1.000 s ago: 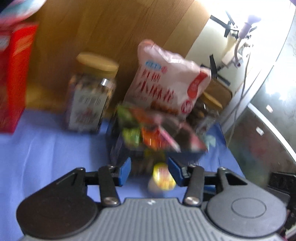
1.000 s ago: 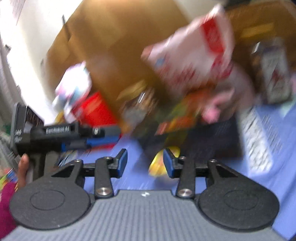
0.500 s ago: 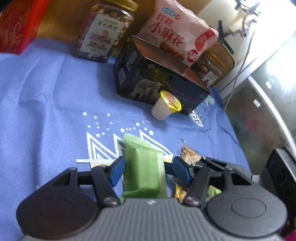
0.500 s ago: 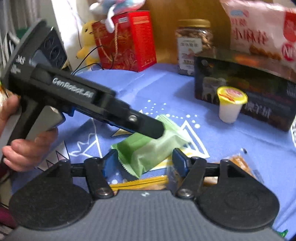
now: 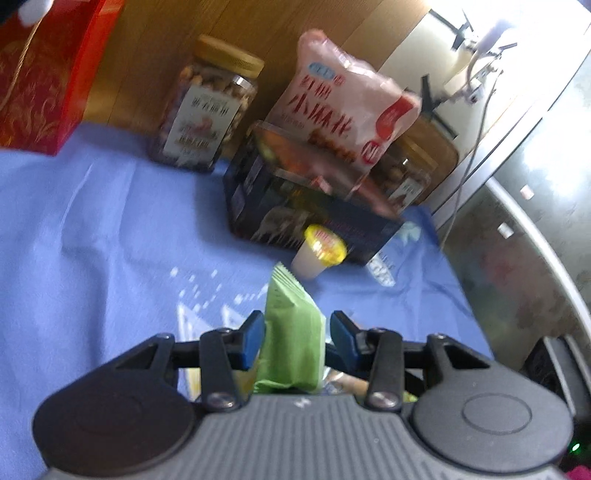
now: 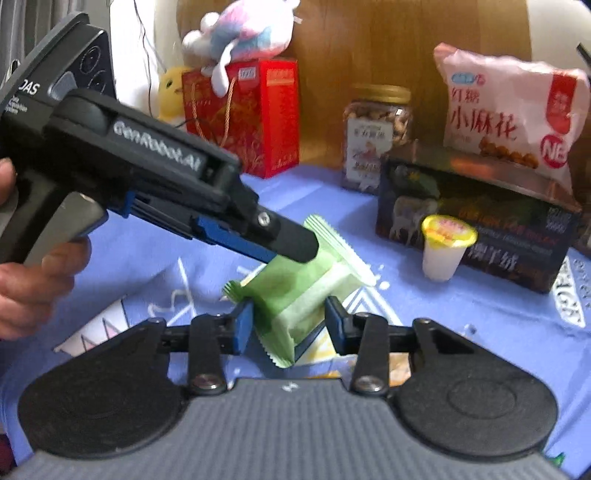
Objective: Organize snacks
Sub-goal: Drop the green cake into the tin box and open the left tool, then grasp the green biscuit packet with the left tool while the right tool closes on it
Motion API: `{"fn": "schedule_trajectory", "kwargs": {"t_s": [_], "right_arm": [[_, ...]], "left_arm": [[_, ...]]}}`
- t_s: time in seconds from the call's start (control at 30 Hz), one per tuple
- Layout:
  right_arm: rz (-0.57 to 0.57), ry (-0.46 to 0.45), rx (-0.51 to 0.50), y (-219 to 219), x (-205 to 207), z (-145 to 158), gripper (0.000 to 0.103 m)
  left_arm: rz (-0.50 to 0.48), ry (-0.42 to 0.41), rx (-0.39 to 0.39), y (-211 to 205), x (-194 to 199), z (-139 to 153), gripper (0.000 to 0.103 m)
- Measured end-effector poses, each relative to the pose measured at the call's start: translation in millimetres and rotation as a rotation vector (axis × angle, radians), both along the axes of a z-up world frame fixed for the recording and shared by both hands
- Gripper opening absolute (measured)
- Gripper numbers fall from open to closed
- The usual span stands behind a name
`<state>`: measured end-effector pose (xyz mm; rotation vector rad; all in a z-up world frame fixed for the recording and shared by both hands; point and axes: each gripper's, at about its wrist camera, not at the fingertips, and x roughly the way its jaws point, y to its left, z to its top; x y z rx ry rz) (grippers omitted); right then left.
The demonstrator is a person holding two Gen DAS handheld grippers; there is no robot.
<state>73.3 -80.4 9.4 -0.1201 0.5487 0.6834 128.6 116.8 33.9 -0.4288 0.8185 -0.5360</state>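
Green snack packet (image 5: 291, 339) pinched in left gripper (image 5: 297, 334) jaws that just closed, right gripper (image 6: 290, 325) jaws closing around it too, grip unclear, blue worktop (image 5: 110, 240) beneath.

table (image 6: 480, 317): carries all the snacks
box (image 6: 476, 225): far right part of table
bag (image 6: 509, 114): on top of box
cup (image 6: 445, 247): just before box
jar (image 6: 376, 136): left of box, behind
gift bag (image 6: 243, 118): left of jar
plush toy (image 6: 243, 33): on gift bag
wrapped snack (image 6: 299, 291): near side, before cup
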Motion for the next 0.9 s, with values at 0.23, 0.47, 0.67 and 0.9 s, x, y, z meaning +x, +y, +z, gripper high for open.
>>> {"fn": "schedule_trajectory", "kwargs": {"t_s": [0.23,0.47,0.67,0.9], "right_arm": [[-0.090,-0.134,0.061,-16.1,22.0,32.2,0.044],[-0.215,-0.195,0.087,-51.4,82.8,50.5,0.044],[-0.343,-0.240,0.060,-85.4,130.6,45.2,0.038],[-0.410,-0.169,0.145,-138.5,102.4,34.9,0.038]], "left_arm": [[-0.023,-0.126,-0.018,-26.5,32.7,51.0,0.039],[-0.095,-0.175,0.002,-84.2,98.6,72.2,0.039],[-0.134,-0.128,0.053,-130.9,142.8,47.8,0.039],[-0.179,-0.140,0.049,-128.1,115.4,44.1,0.039]]}}
